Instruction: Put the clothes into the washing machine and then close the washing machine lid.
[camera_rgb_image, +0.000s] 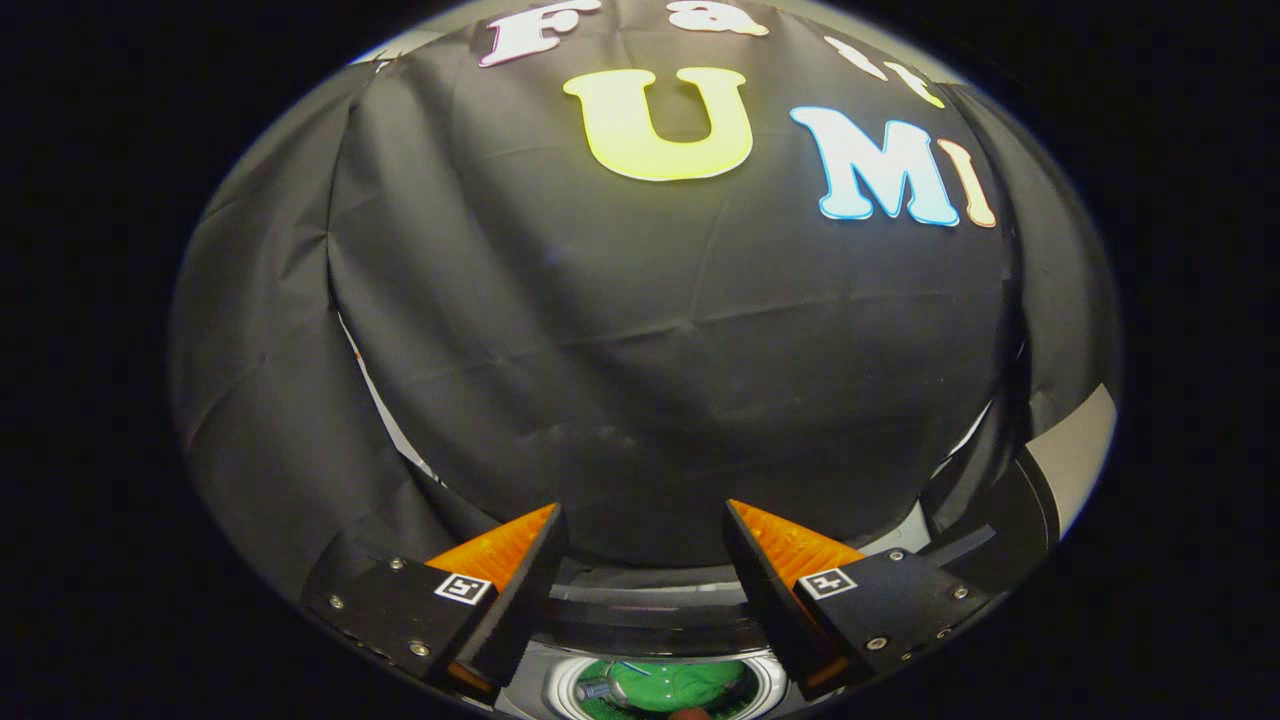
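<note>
My gripper (645, 520) is held high and stands open, with nothing between its fingers. Below and between the fingers I see the round opening of the washing machine (560, 690), with a green garment (670, 685) lying inside the drum. A dark curved lid or rim (650, 625) of the machine runs across just behind that opening. Beyond the fingers hangs the black cloth wall of the booth.
The black cloth wall (640, 350) stands close ahead and curves round on both sides. A pale strip (1075, 455) of the booth's frame shows to the right, beyond the right finger.
</note>
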